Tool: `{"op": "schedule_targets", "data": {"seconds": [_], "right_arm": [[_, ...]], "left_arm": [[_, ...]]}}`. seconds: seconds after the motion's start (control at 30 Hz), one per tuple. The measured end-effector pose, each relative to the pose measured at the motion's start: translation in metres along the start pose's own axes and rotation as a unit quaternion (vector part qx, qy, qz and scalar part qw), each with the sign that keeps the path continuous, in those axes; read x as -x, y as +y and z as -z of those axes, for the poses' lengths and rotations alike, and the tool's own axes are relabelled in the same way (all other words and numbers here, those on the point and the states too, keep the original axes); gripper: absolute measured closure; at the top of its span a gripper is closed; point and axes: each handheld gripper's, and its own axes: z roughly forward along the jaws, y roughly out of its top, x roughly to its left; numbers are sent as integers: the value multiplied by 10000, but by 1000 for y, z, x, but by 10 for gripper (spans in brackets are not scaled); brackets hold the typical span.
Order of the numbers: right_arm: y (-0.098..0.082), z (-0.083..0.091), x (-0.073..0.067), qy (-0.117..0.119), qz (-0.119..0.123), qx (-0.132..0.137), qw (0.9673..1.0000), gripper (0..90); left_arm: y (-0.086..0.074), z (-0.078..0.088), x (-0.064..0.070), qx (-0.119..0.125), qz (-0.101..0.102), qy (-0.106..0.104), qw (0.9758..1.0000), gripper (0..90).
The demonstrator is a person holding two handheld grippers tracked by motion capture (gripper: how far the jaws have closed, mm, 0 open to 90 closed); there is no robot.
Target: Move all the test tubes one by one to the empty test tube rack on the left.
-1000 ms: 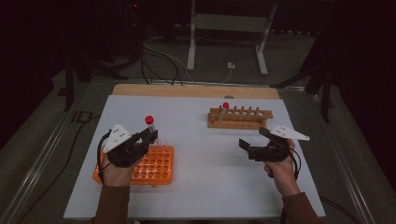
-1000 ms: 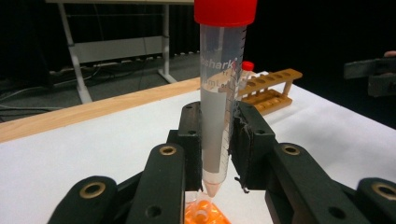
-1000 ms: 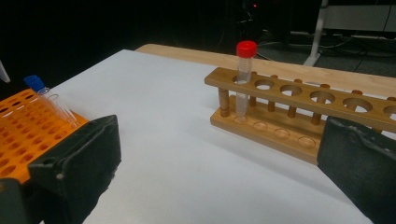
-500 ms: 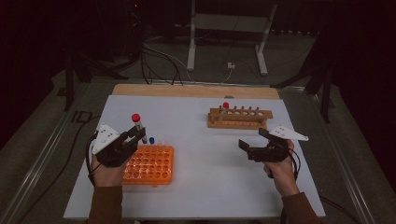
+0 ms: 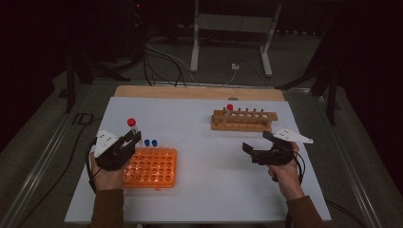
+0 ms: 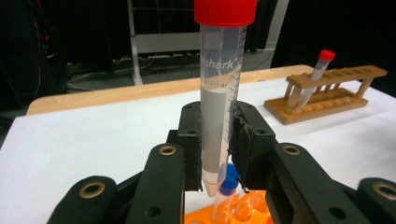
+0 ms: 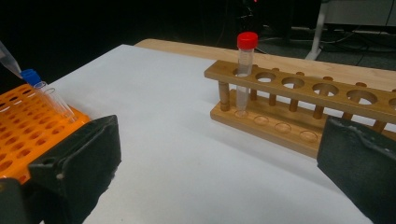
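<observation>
Two blue-capped tubes (image 6: 229,179) stand in the orange rack (image 5: 151,166) just below my left gripper (image 6: 219,140), whose jaws clamp a red-capped tube (image 6: 219,93) upright. My right gripper (image 7: 219,154) gapes wide, with the wooden rack (image 7: 303,107) ahead of its jaws.

tube (image 6: 219,93) | print: "shark", cut off at left | below: "ml" and graduation marks

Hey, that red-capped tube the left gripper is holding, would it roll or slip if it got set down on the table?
The red-capped tube looks like stiff, smooth clear plastic, so probably slippery. Its pointed tip means it likely can't stand alone. Laid flat, its round body would probably roll.
</observation>
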Motion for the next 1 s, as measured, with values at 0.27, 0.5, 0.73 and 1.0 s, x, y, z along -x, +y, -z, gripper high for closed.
{"op": "schedule_targets", "data": {"seconds": [0.27,0.5,0.73,1.0], "right_arm": [[-1,-1,-1,14,-7,-25,10000,0],[-1,-1,-1,18,-17,-26,10000,0],[-1,0,0,6,-25,-12,10000,0],[-2,-1,0,14,-14,-44,10000,0]], "left_arm": [[-16,-12,-3,-268,105,62,9996,751],[-26,-22,-1,-544,45,63,9985,750],[-35,-25,0,-869,-85,158,9961,750],[-42,-30,-3,-1394,-29,152,9901,752]]}}
